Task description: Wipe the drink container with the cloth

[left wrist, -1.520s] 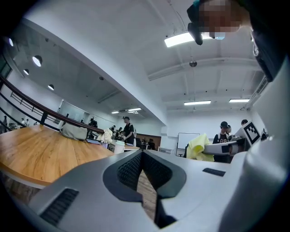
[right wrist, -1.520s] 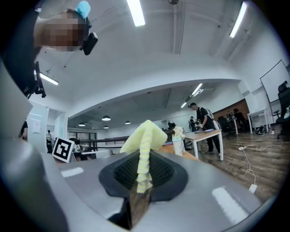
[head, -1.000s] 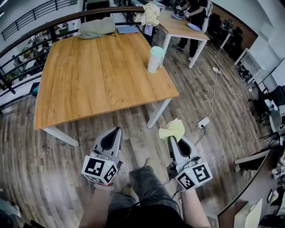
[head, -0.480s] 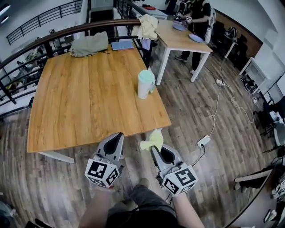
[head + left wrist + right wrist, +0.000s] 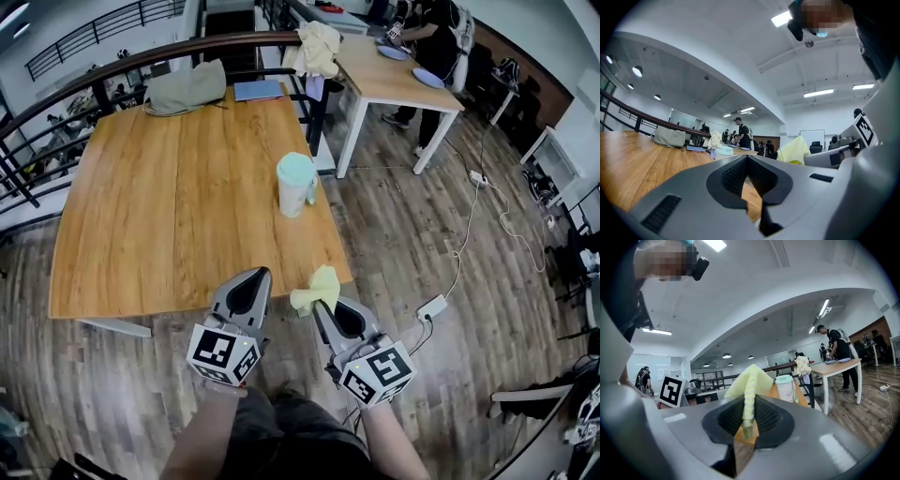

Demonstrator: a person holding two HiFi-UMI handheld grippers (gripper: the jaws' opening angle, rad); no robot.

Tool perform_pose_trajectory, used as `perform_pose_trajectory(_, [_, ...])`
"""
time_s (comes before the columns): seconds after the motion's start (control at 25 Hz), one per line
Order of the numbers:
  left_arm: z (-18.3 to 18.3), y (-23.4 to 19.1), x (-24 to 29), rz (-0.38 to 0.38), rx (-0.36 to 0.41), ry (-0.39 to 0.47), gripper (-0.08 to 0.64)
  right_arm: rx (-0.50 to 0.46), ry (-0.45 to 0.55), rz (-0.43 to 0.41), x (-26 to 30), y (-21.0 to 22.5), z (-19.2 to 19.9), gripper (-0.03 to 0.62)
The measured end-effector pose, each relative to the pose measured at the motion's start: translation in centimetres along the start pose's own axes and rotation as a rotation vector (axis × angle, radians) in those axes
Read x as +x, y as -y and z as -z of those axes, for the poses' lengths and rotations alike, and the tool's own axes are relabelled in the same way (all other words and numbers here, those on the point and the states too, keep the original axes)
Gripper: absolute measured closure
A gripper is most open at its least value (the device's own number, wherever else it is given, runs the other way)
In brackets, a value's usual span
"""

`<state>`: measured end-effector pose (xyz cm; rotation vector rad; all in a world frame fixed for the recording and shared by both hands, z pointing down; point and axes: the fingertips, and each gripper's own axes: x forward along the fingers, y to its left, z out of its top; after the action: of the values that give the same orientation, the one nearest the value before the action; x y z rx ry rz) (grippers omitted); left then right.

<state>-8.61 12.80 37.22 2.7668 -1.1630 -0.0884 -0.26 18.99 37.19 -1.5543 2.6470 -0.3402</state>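
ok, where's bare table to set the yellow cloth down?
Wooden table is bare left of the mint-lidded white drink container, through to the near edge. Crowded only at the far edge: grey fabric bag, blue flat folder.

Grey wedge-shaped left gripper [image 5: 258, 274] and right gripper [image 5: 321, 304], each tailed by a black-and-white marker cube [image 5: 223, 354]; dark grey trousers [image 5: 281, 427] at bottom centre.

Bright ceiling light, fisheye-warped edges

Head view steeply down over wooden table [image 5: 169, 206], gripper views level across it
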Motion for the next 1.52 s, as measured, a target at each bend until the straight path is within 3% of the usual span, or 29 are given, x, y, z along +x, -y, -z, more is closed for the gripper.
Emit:
perform_pose_trajectory(0.44, [1.6, -2.2, 3.0, -0.023, 0.007, -0.058, 0.568, 0.045, -0.039, -0.059, 4.1, 1.5, 1.4, 0.546])
perform_pose_trajectory(0.76, [1.2, -4.7, 10.1, 0.013, 0.008, -0.060, 0.568, 0.036, -0.072, -0.032, 9.2, 6.7, 0.6, 0.546])
perform_pose_trajectory(1.08, [2.4, -8.5, 14.8, -0.001, -0.018, -0.086, 0.568, 0.047, -0.115, -0.030, 13.9, 10.2, 1.1, 0.546])
perform_pose_trajectory(1.52, [2.5, -10.9, 17.1, -0.009, -0.023, -0.096, 0.568, 0.032, -0.144, -0.069, 17.2, 11.1, 1.1, 0.546])
